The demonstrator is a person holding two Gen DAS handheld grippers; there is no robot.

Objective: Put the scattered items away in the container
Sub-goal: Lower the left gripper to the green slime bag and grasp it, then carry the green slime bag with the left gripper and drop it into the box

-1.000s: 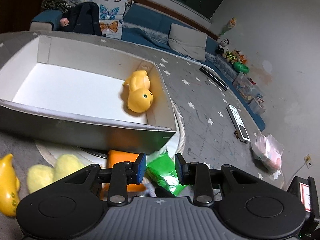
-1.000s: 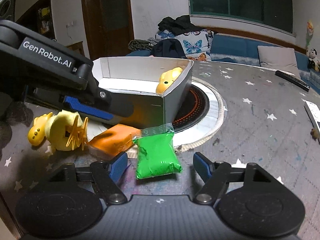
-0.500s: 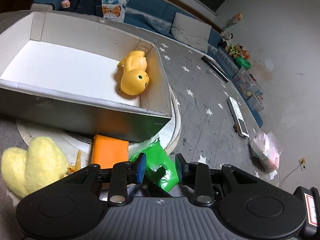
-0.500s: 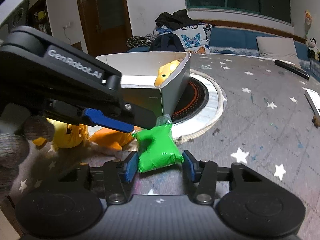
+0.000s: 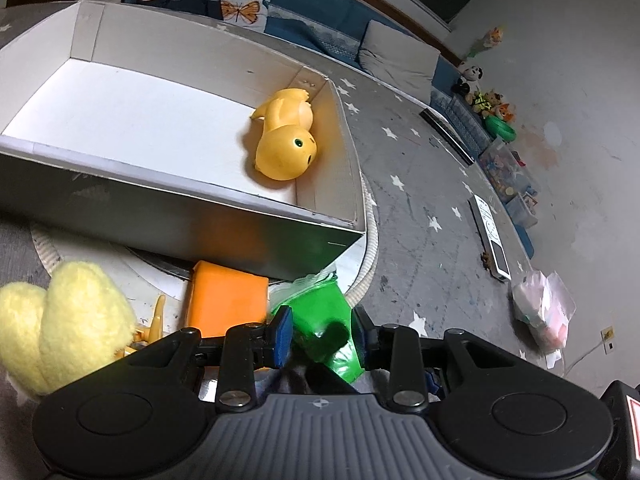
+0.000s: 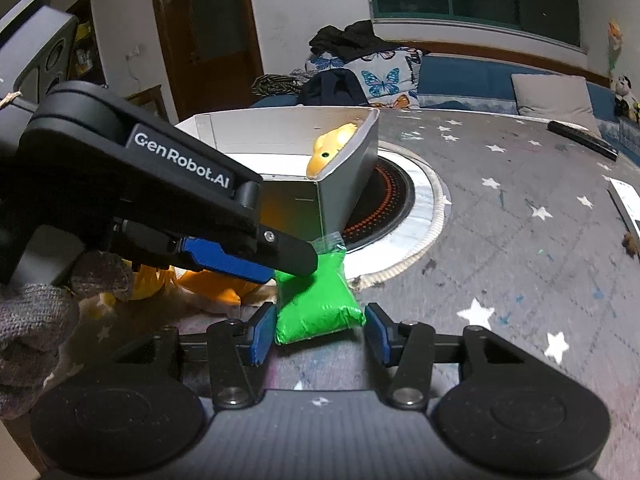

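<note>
A green bag (image 6: 318, 300) lies on the grey star mat by the corner of the white cardboard box (image 6: 348, 176). My right gripper (image 6: 318, 334) straddles its near end, jaws narrowed to the bag's width, pads at its sides. My left gripper (image 5: 320, 336) hovers over the same green bag (image 5: 320, 312), fingers partly open, one fingertip (image 6: 296, 260) at its far end. An orange bag (image 5: 224, 300) and a yellow plush (image 5: 68, 312) lie to the left. A yellow plastic duck (image 5: 286, 140) lies inside the box (image 5: 200, 196).
A round white and black disc (image 6: 404, 204) lies under the box. On the mat to the right are a remote (image 5: 490, 236), a pink bag (image 5: 544, 312) and a black bar (image 5: 448, 132). A sofa (image 6: 480, 80) with cushions runs behind.
The right gripper has narrowed from wide open to the green bag's sides. The left gripper has moved forward and down over the same bag, opening a little.
</note>
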